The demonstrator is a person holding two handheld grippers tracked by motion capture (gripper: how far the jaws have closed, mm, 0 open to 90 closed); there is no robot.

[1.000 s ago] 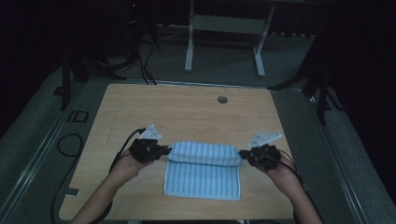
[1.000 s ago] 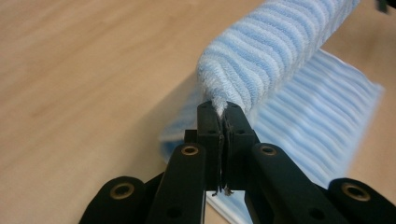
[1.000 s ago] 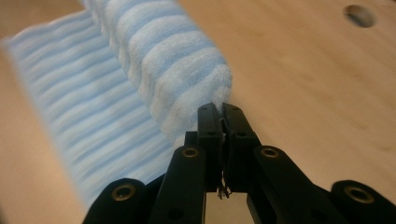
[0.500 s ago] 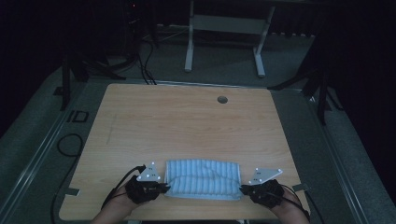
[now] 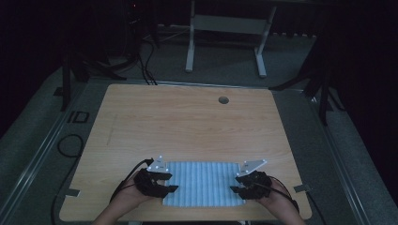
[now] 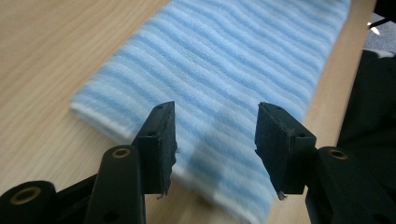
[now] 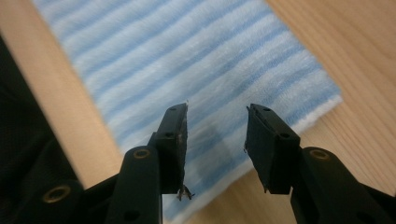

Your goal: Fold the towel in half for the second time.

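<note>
- Towel (image 5: 202, 183), blue-striped, lies flat at the desk's (image 5: 187, 122) 6 o'clock edge.
- Left tool (image 5: 170, 182) at its 9 o'clock end, jaws apart over the cloth.
- Right tool (image 5: 233, 183) at 3 o'clock, jaws apart likewise.

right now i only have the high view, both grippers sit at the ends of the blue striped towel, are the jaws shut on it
Observer: No. In the left gripper view the left gripper stands open above the blue and white striped terry towel, gripping nothing.
Operator: and the right one
Observer: The right gripper is open too, its jaws apart over the towel's short white-edged end.
Operator: is the towel flat or bunched
Observer: Up close it lies flat on the light wooden table, its ribbed pile smooth, with no bunching.
</note>
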